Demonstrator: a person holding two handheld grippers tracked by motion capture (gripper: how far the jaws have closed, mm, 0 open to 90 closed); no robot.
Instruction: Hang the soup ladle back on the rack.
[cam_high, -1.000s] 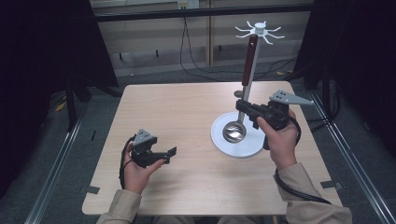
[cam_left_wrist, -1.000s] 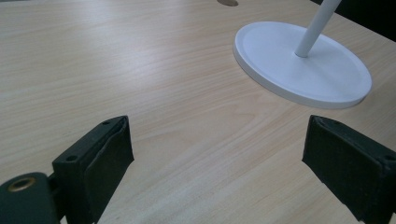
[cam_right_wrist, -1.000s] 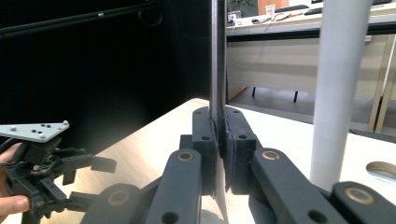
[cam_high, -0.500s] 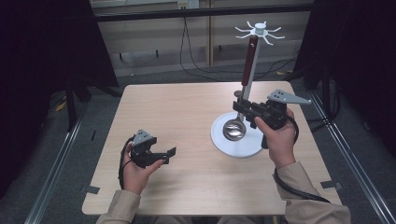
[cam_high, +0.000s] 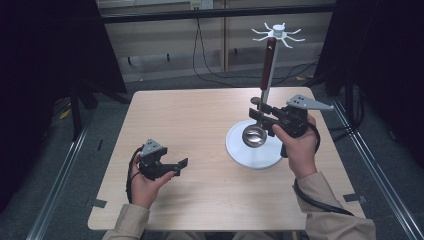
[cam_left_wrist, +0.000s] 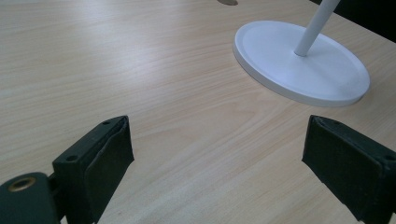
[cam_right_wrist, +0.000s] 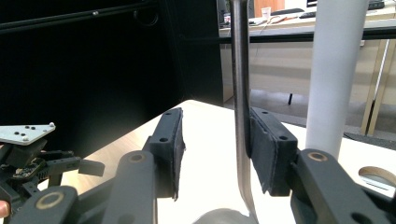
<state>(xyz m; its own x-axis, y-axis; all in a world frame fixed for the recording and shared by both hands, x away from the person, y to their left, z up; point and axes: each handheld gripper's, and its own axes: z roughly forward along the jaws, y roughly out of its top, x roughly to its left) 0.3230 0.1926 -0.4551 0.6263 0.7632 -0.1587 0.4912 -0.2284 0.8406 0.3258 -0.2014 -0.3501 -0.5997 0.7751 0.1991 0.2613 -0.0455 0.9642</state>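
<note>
Right tongs (cam_right_wrist: 212, 154): spread around the steel shank of a ladle (cam_high: 255, 135); the shank lies against the pad on one side, and a clear gap stands before the other pad, so nothing is pinched yet.
Ladle: hangs upright from a white hook stand (cam_high: 276, 35), dark red handle (cam_high: 268, 60) above the tongs, bowl just below them, over the stand's round base (cam_high: 255, 159).
Stand pole (cam_right_wrist: 334, 70): just beside the right tongs, past the shank.
Left tongs (cam_left_wrist: 215, 172): spread wide, holding nothing, low over the bare surface (cam_high: 200, 120), well apart from the right tongs, with the base ahead of them.
Risk: with one pad off the shank, a lift now would likely let the ladle swing or slip; in my judgement a sideways pull could also drag the hook and tip the stand, since nothing steadies its base.
Cause: a partial grip, and a free left hand far from the stand.
</note>
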